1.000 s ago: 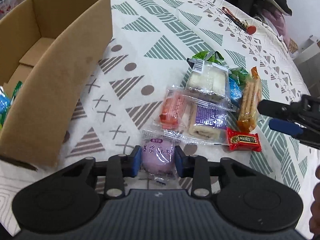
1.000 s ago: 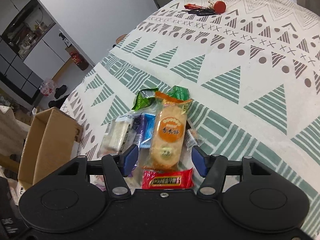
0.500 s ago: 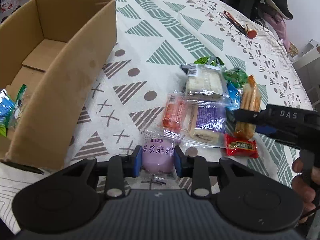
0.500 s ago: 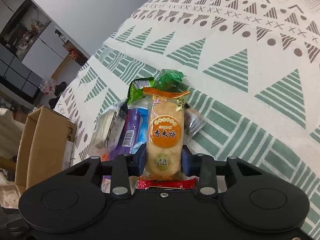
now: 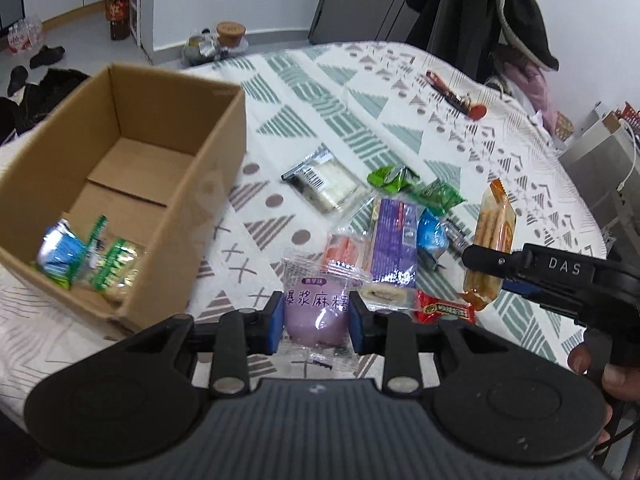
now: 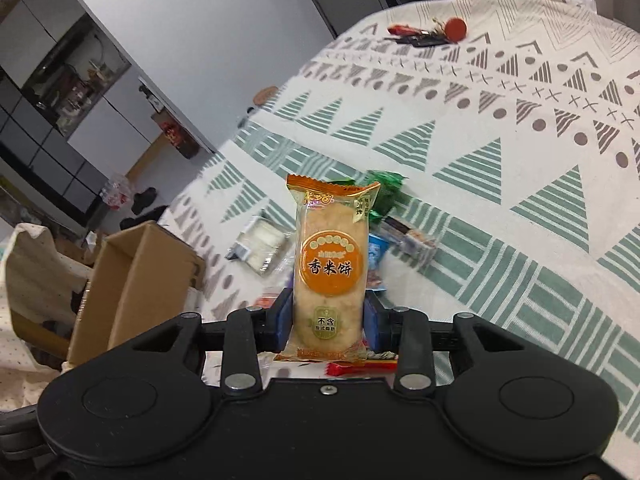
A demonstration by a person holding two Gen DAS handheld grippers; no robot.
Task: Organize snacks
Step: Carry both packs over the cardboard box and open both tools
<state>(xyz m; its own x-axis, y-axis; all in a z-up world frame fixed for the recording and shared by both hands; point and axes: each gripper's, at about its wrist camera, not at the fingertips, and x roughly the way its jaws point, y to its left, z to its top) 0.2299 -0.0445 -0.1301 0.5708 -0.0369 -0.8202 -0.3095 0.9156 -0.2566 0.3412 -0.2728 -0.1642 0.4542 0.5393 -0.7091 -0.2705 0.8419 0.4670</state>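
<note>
My left gripper (image 5: 315, 322) is shut on a purple mochi packet (image 5: 316, 308) and holds it above the table, right of the open cardboard box (image 5: 188, 216). The box holds a blue packet (image 5: 60, 252) and a green-striped packet (image 5: 114, 266). My right gripper (image 6: 329, 318) is shut on an orange rice-cracker pack (image 6: 330, 268), lifted off the snack pile; the pack also shows in the left wrist view (image 5: 492, 236). On the table lie a purple cake pack (image 5: 394, 240), a white wafer pack (image 5: 324, 182), green candies (image 5: 394, 178) and a red bar (image 5: 446, 310).
The patterned tablecloth (image 5: 360, 120) covers a round table. Keys with a red tag (image 5: 460, 96) lie at the far side. The box also shows in the right wrist view (image 6: 132, 284), at the table's left edge. A dark coat (image 5: 500, 12) hangs behind the table.
Both grippers have risen with their packets. The right gripper closed on the rice-cracker pack and lifted it off the pile. The left gripper carried the mochi packet up and back.
</note>
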